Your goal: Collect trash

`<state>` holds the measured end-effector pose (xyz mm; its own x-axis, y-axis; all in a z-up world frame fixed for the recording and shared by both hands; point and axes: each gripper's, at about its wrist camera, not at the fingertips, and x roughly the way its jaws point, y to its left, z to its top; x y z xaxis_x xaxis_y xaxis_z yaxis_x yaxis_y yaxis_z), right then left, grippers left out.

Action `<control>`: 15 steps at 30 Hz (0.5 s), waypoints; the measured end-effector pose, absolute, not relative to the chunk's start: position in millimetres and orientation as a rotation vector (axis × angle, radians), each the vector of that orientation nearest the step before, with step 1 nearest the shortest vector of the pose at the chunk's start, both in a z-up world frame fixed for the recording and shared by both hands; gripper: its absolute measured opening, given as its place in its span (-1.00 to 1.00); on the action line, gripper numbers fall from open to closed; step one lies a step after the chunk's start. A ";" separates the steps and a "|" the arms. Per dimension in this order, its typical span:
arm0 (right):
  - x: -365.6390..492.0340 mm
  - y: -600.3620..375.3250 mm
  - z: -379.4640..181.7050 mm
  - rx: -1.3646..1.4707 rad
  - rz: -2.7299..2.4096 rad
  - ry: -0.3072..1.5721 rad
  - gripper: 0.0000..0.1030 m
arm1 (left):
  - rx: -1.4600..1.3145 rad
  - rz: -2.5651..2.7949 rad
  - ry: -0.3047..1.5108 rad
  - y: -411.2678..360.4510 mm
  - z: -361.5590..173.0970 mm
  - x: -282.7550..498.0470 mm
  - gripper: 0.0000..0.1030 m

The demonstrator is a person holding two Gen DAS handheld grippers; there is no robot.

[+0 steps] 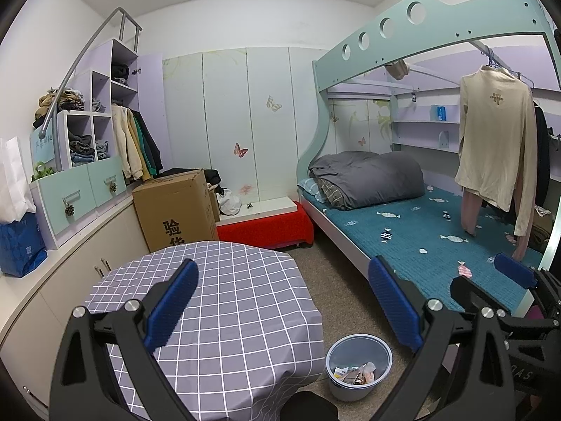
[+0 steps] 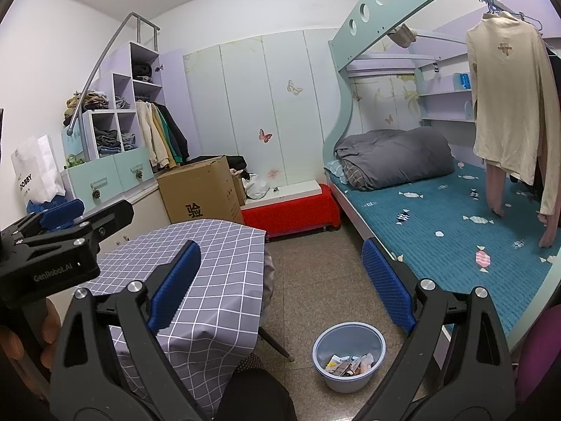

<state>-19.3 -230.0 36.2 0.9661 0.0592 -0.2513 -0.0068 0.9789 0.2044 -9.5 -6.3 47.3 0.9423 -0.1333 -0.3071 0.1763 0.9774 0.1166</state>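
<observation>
Trash (image 2: 350, 363) — wrappers and paper scraps, all sitting in the bottom of the bin (image 2: 317, 345) on the floor, just beside the table (image 2: 224, 256) corner and near the bed (image 2: 438, 217) edge. In the left view the same bin (image 1: 333, 354) shows the same pile of trash (image 1: 354, 373).

Both my grippers are empty and spread wide: left gripper (image 1: 284, 312) hangs above the table's front edge, right gripper (image 2: 280, 280) over the floor between table and bed. Nothing between the pads on either.

The checked cloth looks bare from both views — no loose litter on it, none I can make out on the floor or the bed cover (the candy shapes there are print, I think). My read: the collecting step looks done or nearly so, and I'm in a scan/standby pose.

Next move calls for a sweep of the spots I can't see — under the table, behind the cardboard box (image 2: 203, 189), along the bed foot. If a piece turns up: descend open, close on it, carry to the bin, release above the rim.
</observation>
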 end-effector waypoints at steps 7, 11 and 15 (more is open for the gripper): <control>-19.6 -229.7 35.7 0.204 0.033 0.262 0.78 | 0.147 -0.156 0.305 -3.0 45.7 -8.2 0.86; -20.2 -228.4 34.7 0.204 0.033 0.263 0.78 | 0.146 -0.157 0.309 -1.2 43.8 -6.7 0.86; -20.6 -228.3 33.9 0.205 0.032 0.264 0.78 | 0.146 -0.158 0.311 -0.1 43.0 -6.4 0.86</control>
<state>-20.6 -228.3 33.9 0.9649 0.0579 -0.2560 -0.0042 0.9786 0.2056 -6.4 -0.1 43.0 0.9399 -0.1318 -0.3150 0.1768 0.9771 0.1186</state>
